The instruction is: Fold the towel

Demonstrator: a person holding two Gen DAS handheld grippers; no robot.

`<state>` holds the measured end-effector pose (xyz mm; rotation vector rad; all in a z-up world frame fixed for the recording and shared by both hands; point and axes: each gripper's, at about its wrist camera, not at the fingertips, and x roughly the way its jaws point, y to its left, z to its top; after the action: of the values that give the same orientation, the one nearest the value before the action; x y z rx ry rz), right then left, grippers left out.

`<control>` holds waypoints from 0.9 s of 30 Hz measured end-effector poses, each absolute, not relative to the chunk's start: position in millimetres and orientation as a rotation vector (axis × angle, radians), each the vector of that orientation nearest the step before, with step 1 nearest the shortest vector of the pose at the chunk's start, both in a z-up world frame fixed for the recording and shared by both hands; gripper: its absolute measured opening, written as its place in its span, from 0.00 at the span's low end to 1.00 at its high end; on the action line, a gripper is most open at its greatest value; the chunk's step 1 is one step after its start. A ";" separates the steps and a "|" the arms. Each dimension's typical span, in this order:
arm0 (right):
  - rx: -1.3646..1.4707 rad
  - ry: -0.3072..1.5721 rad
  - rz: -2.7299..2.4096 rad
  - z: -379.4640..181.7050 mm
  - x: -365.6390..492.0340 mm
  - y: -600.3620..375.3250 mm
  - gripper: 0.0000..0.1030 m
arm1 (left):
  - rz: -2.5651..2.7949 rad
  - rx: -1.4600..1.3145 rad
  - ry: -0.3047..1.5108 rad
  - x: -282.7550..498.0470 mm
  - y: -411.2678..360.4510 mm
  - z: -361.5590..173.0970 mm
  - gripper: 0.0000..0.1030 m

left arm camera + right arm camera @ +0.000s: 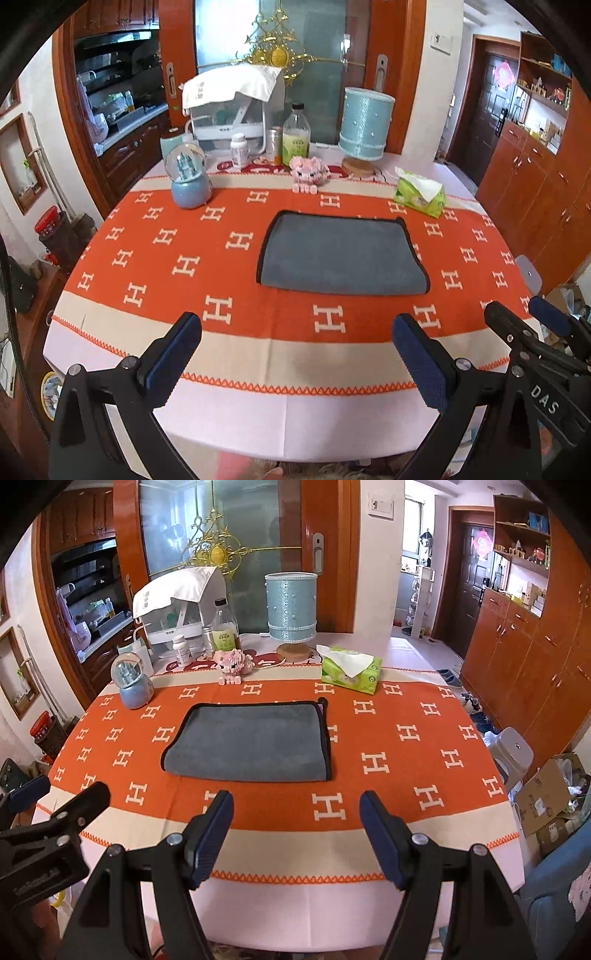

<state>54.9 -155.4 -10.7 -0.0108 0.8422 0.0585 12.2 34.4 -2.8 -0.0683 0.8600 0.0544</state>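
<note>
We hold left gripper (295,343) spread wide, empty | right gripper (295,818) also spread, empty | grey towel (343,254) folded flat on orange cloth (147,258), at 12 o'clock from both grippers, apart.

Tabletop (110,258) is covered by an orange H-pattern cloth. Far left: blue snow globe (190,177). Far centre: pink toy pig (308,171), with a clear bottle with green label (296,136), a white pill bottle (239,149) and a small can (274,144) lined up behind it. Far right: light-blue lamp (365,125) on a wooden base; green tissue pack (419,195) is seen just beside it, nearer. White cloth-draped appliance (236,103) stands at the far edge.
</note>
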 end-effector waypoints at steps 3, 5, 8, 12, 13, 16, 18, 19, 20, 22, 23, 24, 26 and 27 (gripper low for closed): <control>-0.011 0.838 0.066 -10.5 47.8 -155.1 0.69 | 0.060 -0.065 0.869 9.4 33.9 -4.8 0.99; -0.009 0.833 0.061 -11.1 43.5 -155.8 0.69 | 0.080 -0.069 0.868 7.6 34.2 -6.3 0.99; -0.001 0.837 0.059 -12.6 41.1 -156.8 0.69 | 0.075 -0.072 0.877 6.5 33.7 -8.0 0.99; 0.011 0.837 0.049 -14.4 39.8 -158.5 0.69 | 0.072 -0.072 0.886 4.4 31.7 -9.5 0.99; 0.018 0.839 0.051 -15.2 39.8 -158.6 0.69 | 0.069 -0.075 0.887 3.6 31.3 -9.7 0.99; 0.021 0.849 0.051 -17.4 40.0 -159.3 0.69 | 0.066 -0.075 0.886 1.8 30.2 -9.8 0.99; 0.019 0.853 0.049 -18.7 39.4 -159.2 0.69 | 0.071 -0.070 0.881 1.5 29.7 -9.2 0.99; 0.017 0.855 0.050 -19.2 39.2 -158.6 0.69 | 0.073 -0.067 0.877 1.0 29.1 -8.8 0.99; 0.016 0.856 0.051 -19.6 39.0 -158.5 0.69 | 0.074 -0.063 0.872 0.6 28.4 -8.2 0.99; 0.014 0.858 0.052 -20.3 39.8 -157.9 0.69 | 0.079 -0.057 0.867 0.1 27.5 -6.9 0.99; 0.014 0.858 0.053 -20.4 39.8 -158.0 0.69 | 0.080 -0.056 0.865 0.0 27.4 -6.2 0.99; 0.015 0.857 0.053 -20.3 40.0 -158.1 0.69 | 0.079 -0.057 0.863 -0.1 27.6 -5.8 0.99; 0.014 0.856 0.053 -20.3 39.8 -157.9 0.69 | 0.080 -0.059 0.862 0.0 27.8 -5.1 0.99; 0.014 0.853 0.053 -20.3 39.6 -157.6 0.69 | 0.080 -0.059 0.860 -0.1 27.6 -4.9 0.99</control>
<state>39.6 -157.6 -20.3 0.0140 0.8534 0.0530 -0.1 27.6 -4.9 -0.0590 0.8597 0.0799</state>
